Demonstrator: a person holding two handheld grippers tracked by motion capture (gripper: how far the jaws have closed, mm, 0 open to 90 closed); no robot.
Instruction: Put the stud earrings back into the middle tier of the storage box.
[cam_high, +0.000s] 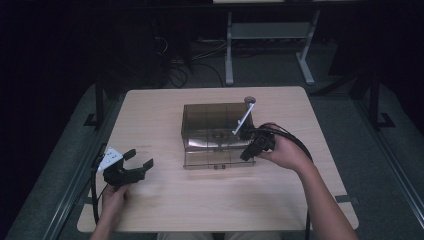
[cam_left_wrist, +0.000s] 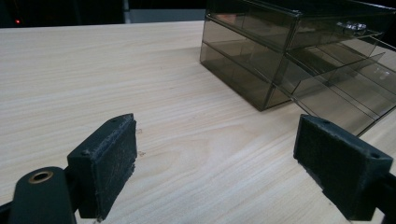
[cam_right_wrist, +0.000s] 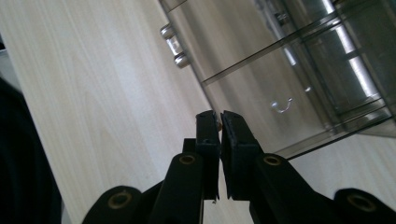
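Observation:
A smoky clear drawer box (cam_high: 215, 122) stands in the middle of the table, its lowest drawer (cam_high: 218, 160) pulled out toward me. My right gripper (cam_high: 245, 156) is at the open drawer's right front corner, its jaws shut together. In the right gripper view the shut tips (cam_right_wrist: 219, 122) hang over the drawer front edge. A tiny speck sits between the tips, and I cannot tell what it is. A small metal hook (cam_right_wrist: 281, 106) lies in the drawer. My left gripper (cam_high: 140, 159) rests at the table's left, open, with nothing between its pads (cam_left_wrist: 112, 156).
The box (cam_left_wrist: 280, 56) is off to the left gripper's upper right, with bare wood between. A round hole (cam_high: 249, 100) is in the table top behind the box. Metal drawer knobs (cam_right_wrist: 173, 44) show at the drawer front. Table legs and cables are on the floor beyond.

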